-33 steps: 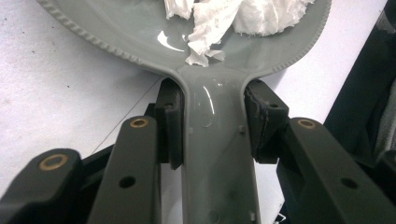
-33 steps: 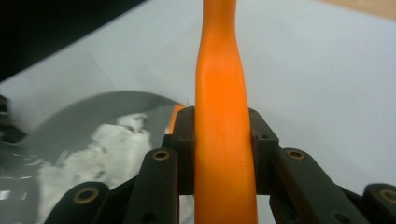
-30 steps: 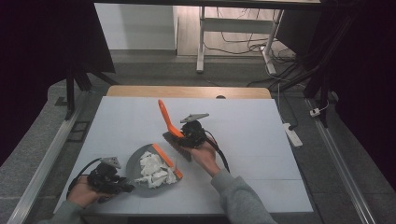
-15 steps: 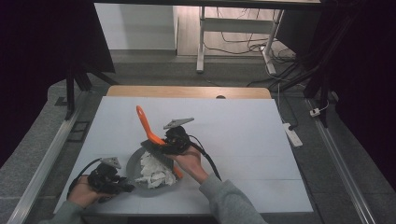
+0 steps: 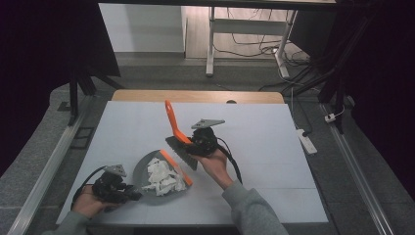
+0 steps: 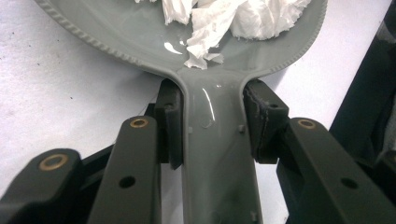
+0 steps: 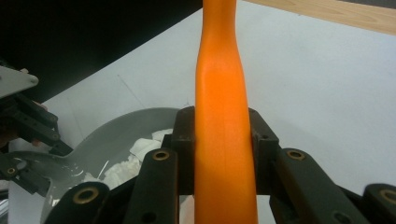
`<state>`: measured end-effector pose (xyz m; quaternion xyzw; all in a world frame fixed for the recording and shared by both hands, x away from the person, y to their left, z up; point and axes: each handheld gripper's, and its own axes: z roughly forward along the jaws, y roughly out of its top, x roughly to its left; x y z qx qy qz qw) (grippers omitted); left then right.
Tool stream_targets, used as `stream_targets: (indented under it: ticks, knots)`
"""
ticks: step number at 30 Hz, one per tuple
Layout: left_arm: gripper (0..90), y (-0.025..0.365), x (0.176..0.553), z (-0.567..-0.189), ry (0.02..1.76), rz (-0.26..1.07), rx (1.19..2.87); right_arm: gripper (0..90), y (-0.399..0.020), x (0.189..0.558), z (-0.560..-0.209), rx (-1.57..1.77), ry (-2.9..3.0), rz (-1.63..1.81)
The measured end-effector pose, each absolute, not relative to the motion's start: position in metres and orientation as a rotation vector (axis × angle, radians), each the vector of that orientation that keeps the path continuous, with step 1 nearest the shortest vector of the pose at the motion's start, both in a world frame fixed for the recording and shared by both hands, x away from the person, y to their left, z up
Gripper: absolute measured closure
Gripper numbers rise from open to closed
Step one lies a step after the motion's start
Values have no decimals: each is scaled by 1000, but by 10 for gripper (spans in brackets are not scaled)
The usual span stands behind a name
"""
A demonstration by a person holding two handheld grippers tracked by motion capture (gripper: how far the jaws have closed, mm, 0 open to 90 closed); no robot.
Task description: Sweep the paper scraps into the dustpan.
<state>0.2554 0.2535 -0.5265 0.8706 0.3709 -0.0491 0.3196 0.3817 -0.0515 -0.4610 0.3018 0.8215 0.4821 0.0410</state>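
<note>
A: Left gripper [image 5: 128, 195], lower left of the high view, jaws clamped on the handle of the grey plastic dustpan [image 6: 219, 149]. Pads bear on both sides of the neck, just below the bowl. Pan sits flat on the white tabletop [image 5: 274, 142].

B: Contents?

A: Torn white paper scraps [image 5: 161, 177] heaped in the bowl, centre-left of the high view. No loose scraps visible on the table outside it.

B: And the right gripper [image 5: 195, 145]?

A: Mid-frame, jaws closed around the orange plastic handle of the hand brush [image 7: 223, 140]. Handle slants up toward the upper left; dark bristles [image 5: 182, 152] point down, just beside the pan's orange lip [image 5: 177, 166]. Cannot tell whether bristles touch the table.

B: Step in hand, then?

A: My reading: sweeping into the pan, likely near its end. To do it well, keep the pan's lip pressed flat so nothing slides under, draw bristles in short strokes toward the bowl, and hold the left grip steady so the pan doesn't skate.

B: Risk?

A: Light paper flicking back out if the stroke is fast.
</note>
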Motion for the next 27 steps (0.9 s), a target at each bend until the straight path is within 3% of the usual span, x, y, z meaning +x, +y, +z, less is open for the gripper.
stream_targets:
  ticks: [27]
  knots:
    - [621, 264, 249, -518, 1034, 34, 2106, 702, -118, 375, -452, 1012, 2406, 1518]
